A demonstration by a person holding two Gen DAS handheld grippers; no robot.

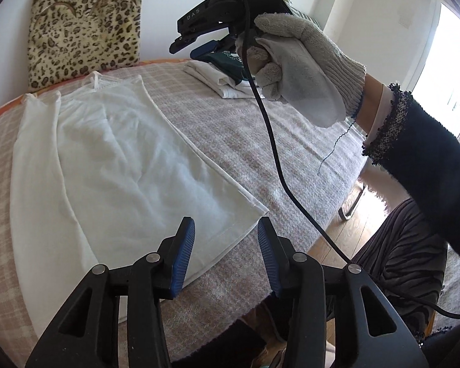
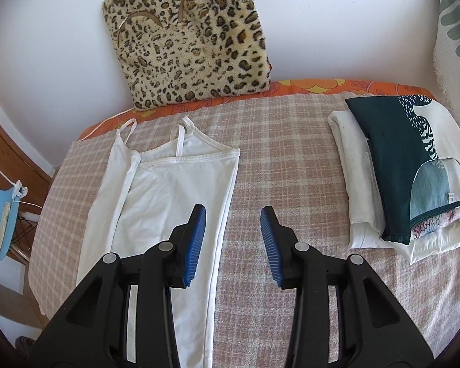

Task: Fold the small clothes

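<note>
I hold both claws above the table, and both are spread wide with nothing between the pads. My left claw point(image 1: 227, 254) hangs over the bottom hem corner of the white camisole point(image 1: 107, 159), which lies flat on the checked blanket point(image 1: 230, 141). My right claw point(image 2: 233, 245) hovers with the camisole's right edge passing under its left pad at about 9 o'clock; the straps point away toward 12 o'clock, at the leopard cushion point(image 2: 190, 40) leaning on the wall.

The camisole's left side is already turned in over the body, so I judge the first lengthwise fold done. The right side is not yet folded in, and the fold from hem toward the straps is also left to do.

At 2 o'clock from my right claw sits a pile of folded clothes point(image 2: 408, 165), a dark green piece on top of white ones. These look finished. From my left claw, my right gloved hand point(image 1: 297, 61) shows high at 1 o'clock, its cable point(image 1: 273, 141) trailing down.
</note>
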